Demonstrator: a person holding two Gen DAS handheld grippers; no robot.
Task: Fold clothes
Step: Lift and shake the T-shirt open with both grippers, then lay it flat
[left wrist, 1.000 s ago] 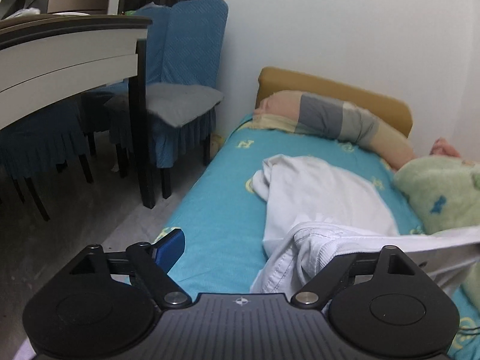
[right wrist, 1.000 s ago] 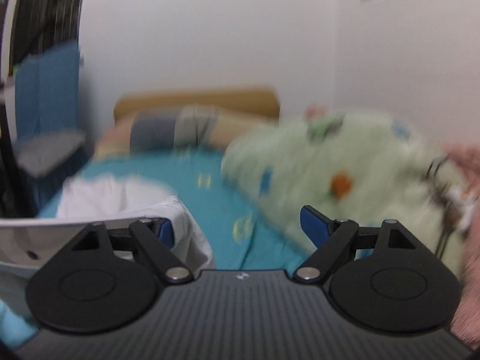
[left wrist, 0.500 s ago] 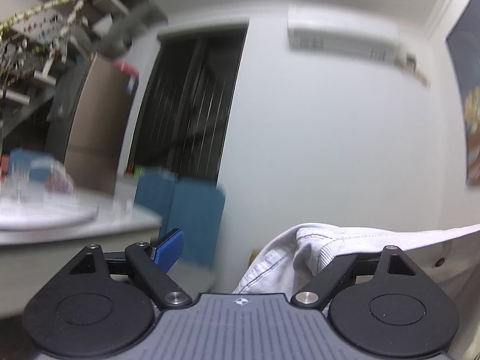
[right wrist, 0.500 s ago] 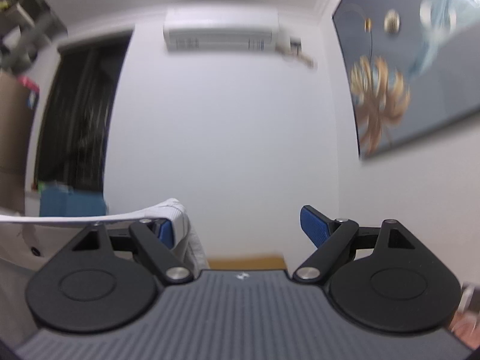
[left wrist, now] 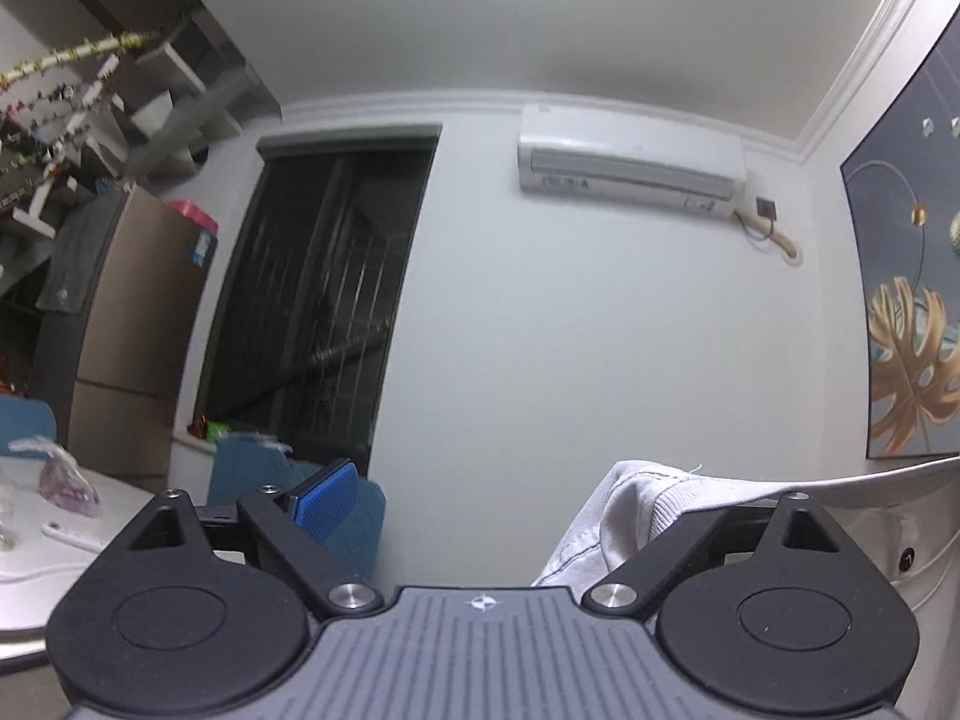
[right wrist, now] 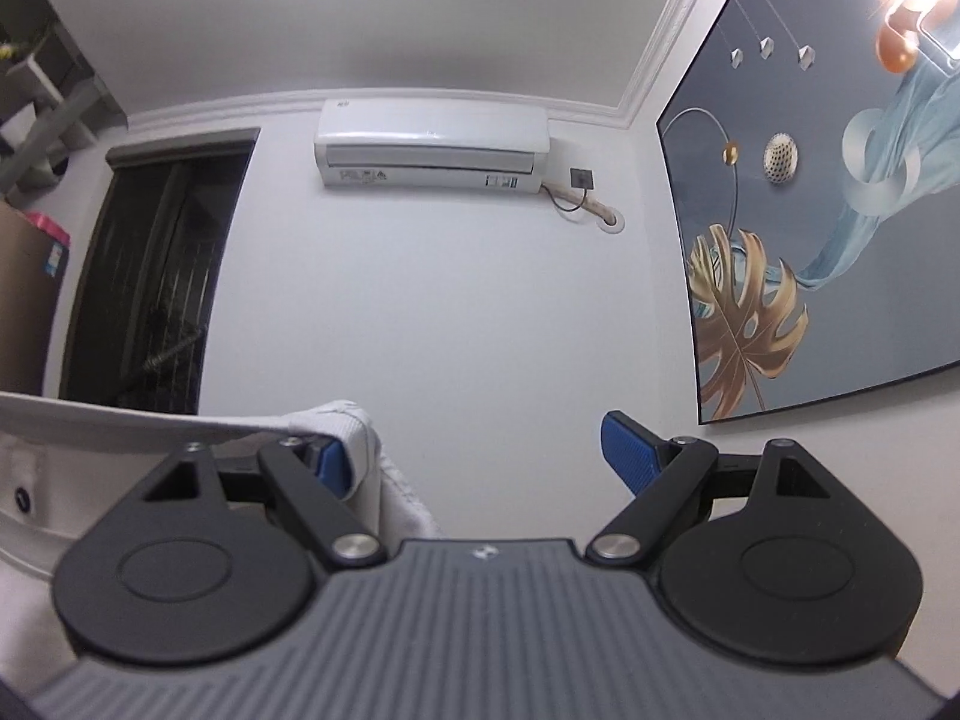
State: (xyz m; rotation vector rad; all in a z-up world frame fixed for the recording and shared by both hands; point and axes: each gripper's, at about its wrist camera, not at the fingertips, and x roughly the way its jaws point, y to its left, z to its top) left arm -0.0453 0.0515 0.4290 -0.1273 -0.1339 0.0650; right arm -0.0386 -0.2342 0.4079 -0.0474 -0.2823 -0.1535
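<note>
The white shirt (left wrist: 636, 516) hangs stretched between both claws, draped over the left gripper's (left wrist: 480, 498) right finger at the lower right of its frame and over the right gripper's (right wrist: 474, 450) left finger at lower left. Both claws are spread wide, pointing up at the air conditioner (right wrist: 432, 147) and wall painting (right wrist: 840, 228).

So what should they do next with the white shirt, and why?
Probably lower both hands slowly back down to lay the shirt flat. The white shirt hangs stretched between the left hand-held gripper and the right hand-held gripper, draped over one finger of each while the jaws stand apart. Both cameras face the wall and air conditioner, so it is lifted high.
</note>
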